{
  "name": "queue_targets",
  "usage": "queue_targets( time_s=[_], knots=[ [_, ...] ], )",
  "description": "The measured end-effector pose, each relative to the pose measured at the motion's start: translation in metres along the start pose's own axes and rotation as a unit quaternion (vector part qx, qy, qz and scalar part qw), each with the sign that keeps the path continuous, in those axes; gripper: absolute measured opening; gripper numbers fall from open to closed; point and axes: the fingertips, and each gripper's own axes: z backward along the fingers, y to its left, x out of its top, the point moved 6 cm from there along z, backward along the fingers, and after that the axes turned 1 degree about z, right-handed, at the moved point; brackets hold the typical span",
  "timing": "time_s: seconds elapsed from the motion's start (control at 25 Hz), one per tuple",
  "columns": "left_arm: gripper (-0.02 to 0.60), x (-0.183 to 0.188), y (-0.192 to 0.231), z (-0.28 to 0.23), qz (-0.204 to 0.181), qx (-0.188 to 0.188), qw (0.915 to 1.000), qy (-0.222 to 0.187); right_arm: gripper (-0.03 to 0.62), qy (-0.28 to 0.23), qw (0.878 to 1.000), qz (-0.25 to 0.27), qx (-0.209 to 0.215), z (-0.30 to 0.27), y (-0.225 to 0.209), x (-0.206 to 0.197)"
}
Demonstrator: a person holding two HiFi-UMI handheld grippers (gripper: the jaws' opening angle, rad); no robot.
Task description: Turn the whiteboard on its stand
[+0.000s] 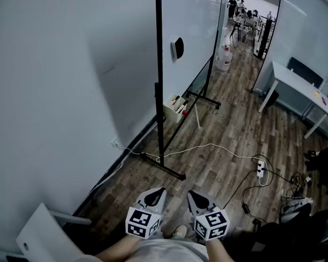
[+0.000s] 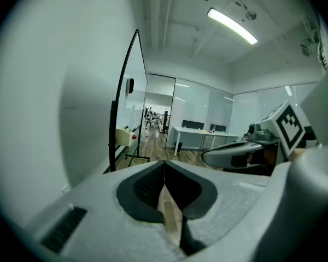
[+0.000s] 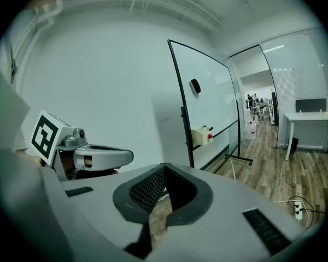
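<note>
While the whiteboard [image 1: 191, 26] sits upright on its black stand [image 1: 159, 119], far ahead beside the left wall [image 1: 54, 64], both tools hang near the person: left tool [image 1: 160, 191] pinched tight, empty, and right tool [image 1: 189, 192] closed on nothing too.

The head camera looks steeply down from above. Cameras riding the left gripper [image 1: 157, 194] and right gripper [image 1: 194, 196] face forward along their jaws. All three share the whiteboard [image 1: 191, 15], toward twelve o'clock.
</note>
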Motion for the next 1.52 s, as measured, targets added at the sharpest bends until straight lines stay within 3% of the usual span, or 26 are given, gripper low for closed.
queue_targets(
  time_s=[1.08,1.52],
  knots=[
    [0.011,0.009,-0.055,-0.037,-0.005,0.027,0.9996,-0.007,0.006,-0.02,0.999,-0.021,0.039,0.028,-0.065,0.0],
    [0.011,0.024,-0.007,-0.09,-0.007,0.007,0.9999,-0.013,0.006,-0.02,0.999,-0.024,0.02,-0.027,-0.092,0.016]
  ],
)
